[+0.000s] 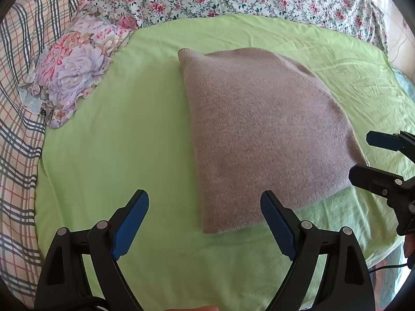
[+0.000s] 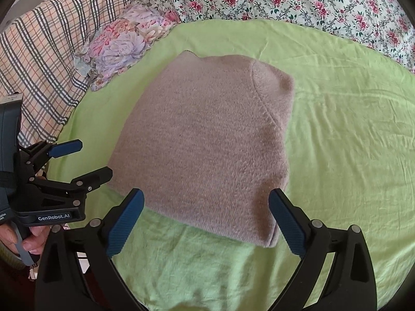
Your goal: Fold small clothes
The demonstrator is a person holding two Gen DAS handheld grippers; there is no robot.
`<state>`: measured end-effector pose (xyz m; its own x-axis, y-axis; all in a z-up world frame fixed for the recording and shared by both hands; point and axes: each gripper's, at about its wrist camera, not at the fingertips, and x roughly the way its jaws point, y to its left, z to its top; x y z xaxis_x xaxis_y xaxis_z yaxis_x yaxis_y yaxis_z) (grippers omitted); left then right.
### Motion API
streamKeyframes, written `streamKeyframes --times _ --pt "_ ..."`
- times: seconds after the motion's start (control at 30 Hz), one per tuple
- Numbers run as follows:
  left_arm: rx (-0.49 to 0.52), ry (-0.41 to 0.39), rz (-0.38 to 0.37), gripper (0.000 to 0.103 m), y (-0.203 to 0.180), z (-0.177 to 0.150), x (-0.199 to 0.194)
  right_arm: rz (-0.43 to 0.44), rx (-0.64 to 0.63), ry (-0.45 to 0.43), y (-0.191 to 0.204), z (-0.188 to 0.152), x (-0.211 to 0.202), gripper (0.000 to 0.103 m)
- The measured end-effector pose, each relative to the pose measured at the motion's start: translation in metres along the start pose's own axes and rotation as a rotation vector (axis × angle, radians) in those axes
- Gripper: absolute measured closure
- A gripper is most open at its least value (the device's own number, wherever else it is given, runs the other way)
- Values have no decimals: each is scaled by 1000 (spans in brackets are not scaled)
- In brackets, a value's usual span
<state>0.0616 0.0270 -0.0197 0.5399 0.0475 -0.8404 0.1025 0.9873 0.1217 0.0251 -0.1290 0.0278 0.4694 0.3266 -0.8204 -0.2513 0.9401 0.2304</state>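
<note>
By the sheet's (image 1: pixel 116 129) left edge lay a floral bundle (image 1: pixel 75 70). My left gripper (image 1: pixel 205 223) hung with jaws apart, empty. The folded sweater (image 2: pixel 207 142) lay mid-sheet. My right gripper (image 2: pixel 206 223) gaped too, clear of it.

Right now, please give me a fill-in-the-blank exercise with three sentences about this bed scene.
1. The folded sweater lies on a ____ sheet.
2. The left gripper is ____, holding nothing.
3. The small floral cloth lies apart from the sweater, beside the ____ blanket.

Missing words: green; open; checked
</note>
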Motion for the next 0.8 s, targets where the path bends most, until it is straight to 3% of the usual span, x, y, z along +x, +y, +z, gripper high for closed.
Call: streamKeyframes --times 0.8 --pt "5 -8 -15 14 -2 2 -6 -9 55 1 -14 -4 -5 6"
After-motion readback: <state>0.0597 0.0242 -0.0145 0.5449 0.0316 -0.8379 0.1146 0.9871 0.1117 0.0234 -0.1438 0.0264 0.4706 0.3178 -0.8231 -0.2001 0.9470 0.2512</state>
